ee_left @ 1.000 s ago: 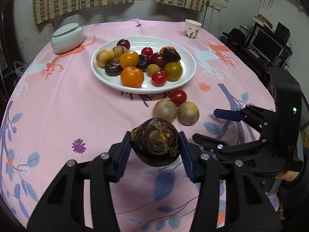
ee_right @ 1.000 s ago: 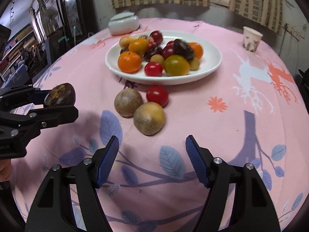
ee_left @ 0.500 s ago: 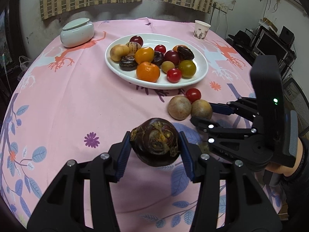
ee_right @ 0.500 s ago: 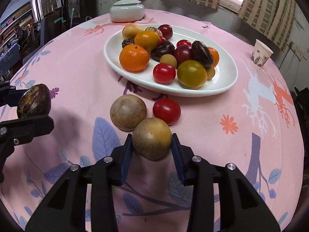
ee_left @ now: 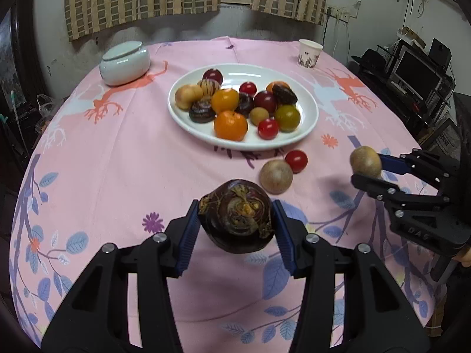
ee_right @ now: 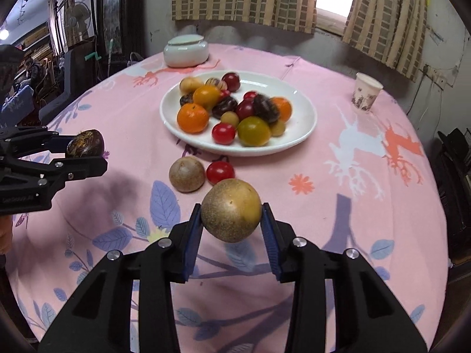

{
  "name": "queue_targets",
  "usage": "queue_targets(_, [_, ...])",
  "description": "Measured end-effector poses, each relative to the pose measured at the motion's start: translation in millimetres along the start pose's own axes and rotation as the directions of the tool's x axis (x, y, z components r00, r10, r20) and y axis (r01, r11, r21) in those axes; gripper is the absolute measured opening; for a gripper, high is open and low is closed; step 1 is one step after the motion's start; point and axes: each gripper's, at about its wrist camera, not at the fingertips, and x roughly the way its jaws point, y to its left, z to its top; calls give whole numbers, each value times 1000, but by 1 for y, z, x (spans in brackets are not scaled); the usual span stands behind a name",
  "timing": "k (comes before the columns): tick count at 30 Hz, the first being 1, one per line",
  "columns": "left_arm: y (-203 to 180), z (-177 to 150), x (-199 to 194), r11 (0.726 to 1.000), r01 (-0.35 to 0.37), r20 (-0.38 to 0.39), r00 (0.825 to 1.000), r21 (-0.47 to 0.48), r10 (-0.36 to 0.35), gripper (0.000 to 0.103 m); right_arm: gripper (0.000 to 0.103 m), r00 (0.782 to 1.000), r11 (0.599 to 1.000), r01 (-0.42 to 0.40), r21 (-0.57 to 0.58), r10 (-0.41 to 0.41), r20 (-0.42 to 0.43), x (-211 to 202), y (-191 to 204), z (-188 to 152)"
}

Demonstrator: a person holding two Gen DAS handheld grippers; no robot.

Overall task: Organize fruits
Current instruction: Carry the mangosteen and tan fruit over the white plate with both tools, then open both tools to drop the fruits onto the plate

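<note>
Two tools are loaded: the left tool (ee_left: 235,220) pinches a dark purple fruit (ee_left: 237,214), the right tool (ee_right: 232,216) a tan round fruit (ee_right: 231,209), both above the worktop (ee_right: 338,206), near of the plate (ee_right: 306,123). Round skins could slip from the pads, or a dropped fruit could scatter the heaped pile.

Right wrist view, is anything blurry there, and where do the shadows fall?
Right wrist view: fruit on the white plate is slightly motion-smeared; the tan round fruit stays sharp; a dark shadow lies on the pink tablecloth under the left tongs. Left wrist view: sharp, edges bent by fisheye.
</note>
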Motion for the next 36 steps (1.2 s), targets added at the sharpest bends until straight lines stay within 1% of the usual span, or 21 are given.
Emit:
queue_targets(5, [-4,25,-5,1000,8,24,1000,16,-9,49,40,999,1000,19,-3,-18,51,-13,-13,22])
queue_targets(9, [-8,57,-1,999,-2,48,999,38,0,49,40,996,999,22,-25,-20,81,-7,-16,51])
queue_targets(12, [-4,82,11,999,5,52,999,35,-7,49,40,996,1000,14,-28,-11,90,8,-18,74])
queue_targets(15, [3,101,28,1000,-16,51,999,13,16,49,40,996,999,-21,-28,23,89,29,-17,92])
queue_targets(17, [8,111,45,999,-47,43,998,7,47,49,40,996,999,-42,-27,44,75,47,-15,100])
queue_targets(20, [17,118,69,999,-47,13,999,-12,47,49,40,996,997,-71,-36,73,50,71,-9,106])
queue_targets(24, [26,121,96,998,-56,-24,998,-30,55,49,40,996,995,-88,-51,89,21,93,-1,109])
queue_targets(26, [29,122,101,998,-53,-22,998,-42,52,49,40,995,994,-97,-53,98,14,100,2,108])
queue_targets(31, [33,125,112,998,-47,-22,999,-52,46,49,40,996,995,-85,-58,86,11,113,7,108])
queue_targets(34, [30,125,116,997,-62,-31,998,-44,60,50,40,998,996,-69,-60,70,5,120,10,107])
queue_targets(35, [29,125,116,997,-70,-28,997,-40,69,50,41,998,996,-63,-62,64,4,122,11,107])
queue_targets(36, [27,125,114,995,-94,-20,995,-30,94,55,46,999,996,-51,-70,51,2,122,12,106])
